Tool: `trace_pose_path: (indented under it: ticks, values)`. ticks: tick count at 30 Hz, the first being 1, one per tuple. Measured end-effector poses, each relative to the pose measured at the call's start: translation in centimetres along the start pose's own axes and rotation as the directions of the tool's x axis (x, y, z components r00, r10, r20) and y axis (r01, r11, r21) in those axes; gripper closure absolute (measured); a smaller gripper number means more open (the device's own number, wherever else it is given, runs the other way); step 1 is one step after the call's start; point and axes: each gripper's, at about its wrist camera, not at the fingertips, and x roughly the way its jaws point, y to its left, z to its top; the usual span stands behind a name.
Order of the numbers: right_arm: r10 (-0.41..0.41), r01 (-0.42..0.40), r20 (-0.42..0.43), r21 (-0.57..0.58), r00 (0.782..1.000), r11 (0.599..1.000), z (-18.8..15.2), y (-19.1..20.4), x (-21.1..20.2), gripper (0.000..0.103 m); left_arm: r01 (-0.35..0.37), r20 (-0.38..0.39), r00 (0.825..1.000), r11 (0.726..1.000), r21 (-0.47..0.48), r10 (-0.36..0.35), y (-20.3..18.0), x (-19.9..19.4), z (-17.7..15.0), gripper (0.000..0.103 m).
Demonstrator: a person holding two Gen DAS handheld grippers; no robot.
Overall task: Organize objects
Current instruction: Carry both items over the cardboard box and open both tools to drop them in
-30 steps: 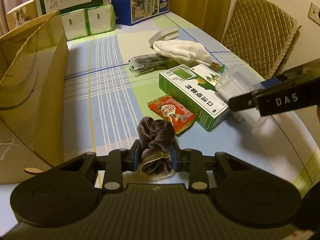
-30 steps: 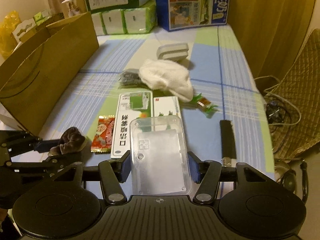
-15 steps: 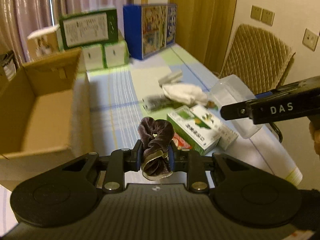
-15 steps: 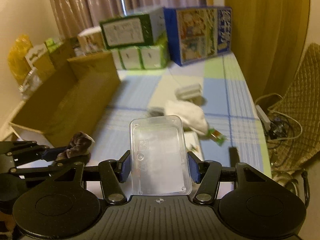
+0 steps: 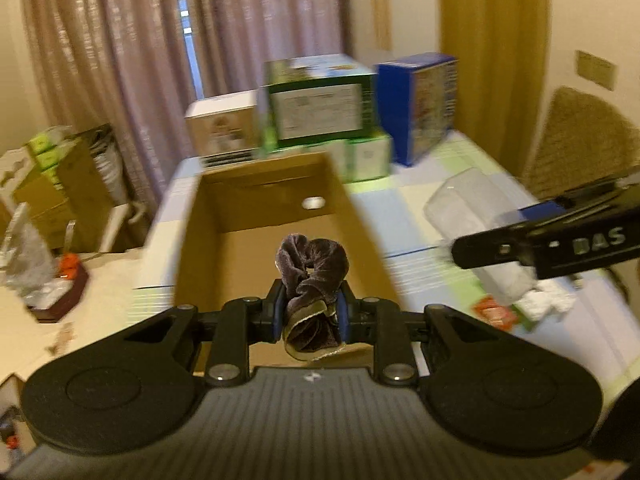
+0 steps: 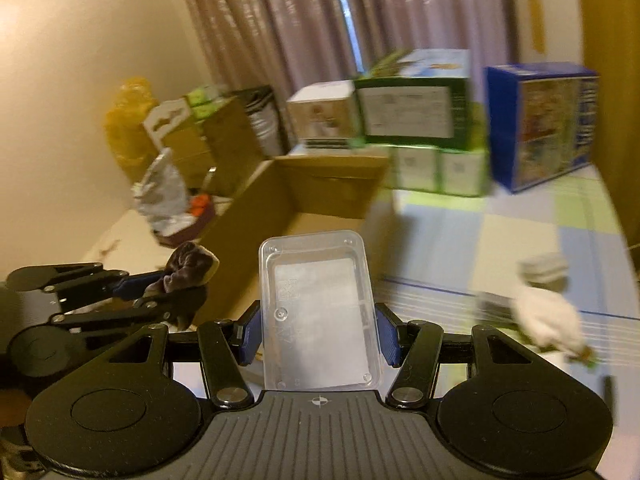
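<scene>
Over the open cardboard box [image 5: 276, 240], whose brown floor looks bare, the left gripper [image 5: 310, 314] is clenched on a plush, crumpled dark-purple scrunchie [image 5: 312, 276]. At three o'clock, the right gripper [image 6: 318, 334] is clamped on a clear, rigid rectangular plastic container [image 6: 318, 308], empty, above the checked tablecloth [image 6: 520, 236].

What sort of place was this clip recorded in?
Most likely a lived-in room at home: long curtains over a window, a padded chair by a table with a checked tablecloth, and stacked cartons beside an open cardboard box.
</scene>
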Motion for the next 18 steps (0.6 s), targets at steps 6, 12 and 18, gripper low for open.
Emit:
trace_pose_path:
  ticks: [6,12,18]
  values:
    - [0.022,-0.022,-0.033,-0.003,0.999,1.0,1.7,2.4,4.8,0.049,-0.023,-0.027,0.999,0.999,-0.035,0.022,5.1,2.1,0.0,0.081]
    - [0.01,-0.008,-0.069,0.03,0.998,1.0,2.1,2.0,8.9,0.049,-0.003,-0.039,0.999,0.998,-0.056,0.001,6.8,5.1,-0.3,0.08]
    - [0.007,-0.003,-0.079,0.054,0.997,0.999,2.3,0.8,11.1,0.049,0.004,-0.038,0.999,0.999,-0.04,-0.005,7.5,7.9,-0.9,0.055]
